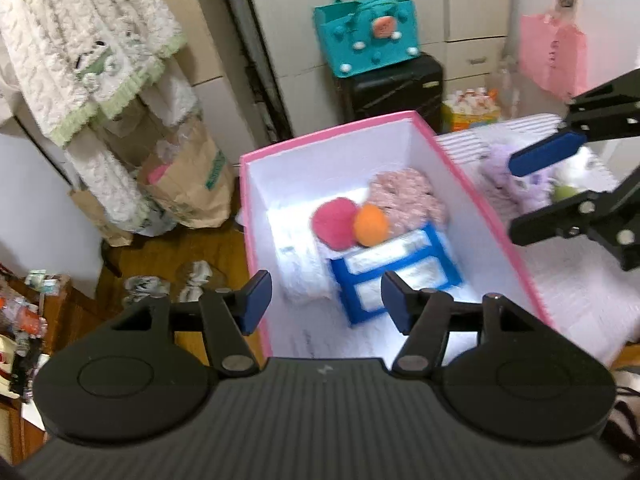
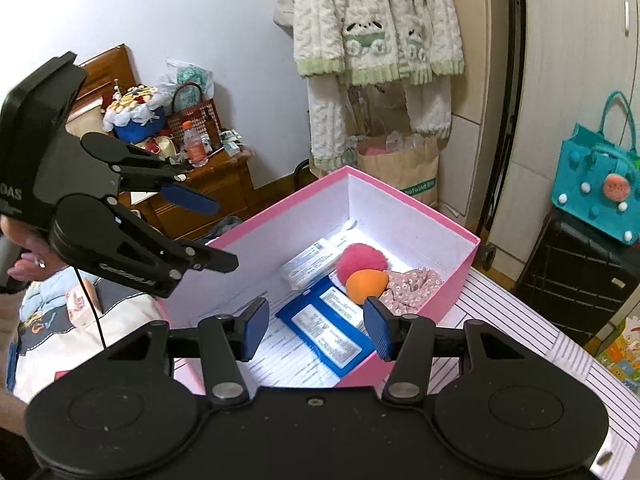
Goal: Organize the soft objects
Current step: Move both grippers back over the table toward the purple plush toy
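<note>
A pink box (image 1: 332, 132) (image 2: 280, 200) with white walls stands open on a striped surface. Inside lie a pink pompom (image 1: 334, 224) (image 2: 360, 260), an orange ball (image 1: 372, 226) (image 2: 366, 284), a floral pink cloth (image 1: 408, 196) (image 2: 416, 284), a blue packet (image 1: 400, 268) (image 2: 324, 332) and a white packet (image 1: 300, 264) (image 2: 308, 264). My left gripper (image 1: 326, 300) (image 2: 218, 234) hangs open and empty over the box's near left side. My right gripper (image 2: 317, 328) (image 1: 520, 198) is open and empty above the box's other side. A purple plush (image 1: 500, 168) lies outside, partly hidden by it.
The striped surface (image 1: 580, 280) runs right of the box. A teal bag (image 1: 368, 36) sits on a black suitcase (image 1: 392, 88) behind. A paper bag (image 1: 192, 184) and hanging fluffy clothes (image 1: 80, 40) stand left. A cluttered wooden cabinet (image 2: 208, 196) is beyond. A person's hand (image 2: 24, 264) holds the left gripper.
</note>
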`<state>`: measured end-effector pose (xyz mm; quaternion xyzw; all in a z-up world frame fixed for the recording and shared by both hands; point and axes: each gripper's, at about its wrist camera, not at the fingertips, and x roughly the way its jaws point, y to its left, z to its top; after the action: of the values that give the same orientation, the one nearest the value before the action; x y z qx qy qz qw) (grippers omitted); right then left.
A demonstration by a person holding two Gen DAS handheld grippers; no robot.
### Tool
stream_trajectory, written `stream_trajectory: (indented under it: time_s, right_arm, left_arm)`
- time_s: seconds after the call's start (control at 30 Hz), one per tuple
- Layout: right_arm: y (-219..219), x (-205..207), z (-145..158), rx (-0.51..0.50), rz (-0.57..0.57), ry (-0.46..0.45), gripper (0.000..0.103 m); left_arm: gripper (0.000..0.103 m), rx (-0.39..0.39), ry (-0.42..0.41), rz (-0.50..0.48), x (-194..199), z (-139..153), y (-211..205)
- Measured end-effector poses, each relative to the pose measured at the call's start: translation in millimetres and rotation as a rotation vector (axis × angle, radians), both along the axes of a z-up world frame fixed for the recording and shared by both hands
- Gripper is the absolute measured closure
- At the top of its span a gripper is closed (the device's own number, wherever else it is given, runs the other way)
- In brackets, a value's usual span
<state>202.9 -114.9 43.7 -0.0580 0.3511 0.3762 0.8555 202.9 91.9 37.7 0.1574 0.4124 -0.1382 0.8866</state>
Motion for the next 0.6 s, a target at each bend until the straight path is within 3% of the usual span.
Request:
stream_trajectory:
  time_s: [0.13, 0.33, 0.6]
  right_arm:
    - [-7.4, -22.7, 11.2, 0.015, 0.026, 0.001, 0.045]
    - [-15.7, -53.7, 26.0, 0.030, 0.053, -0.024, 0.045]
    - [-33.0, -96.6, 35.3, 0.010, 0.065, -0.094, 0.041]
  left_arm:
    - [0.040, -0.038, 0.028, -0.036, -20.3, 16.4, -3.3]
    - [0.033, -0.011, -0.012, -0.064, -53.5, 31.7, -13.5]
    - [0.029, -0.017, 0.018, -0.078, -84.4, 35.5, -20.5]
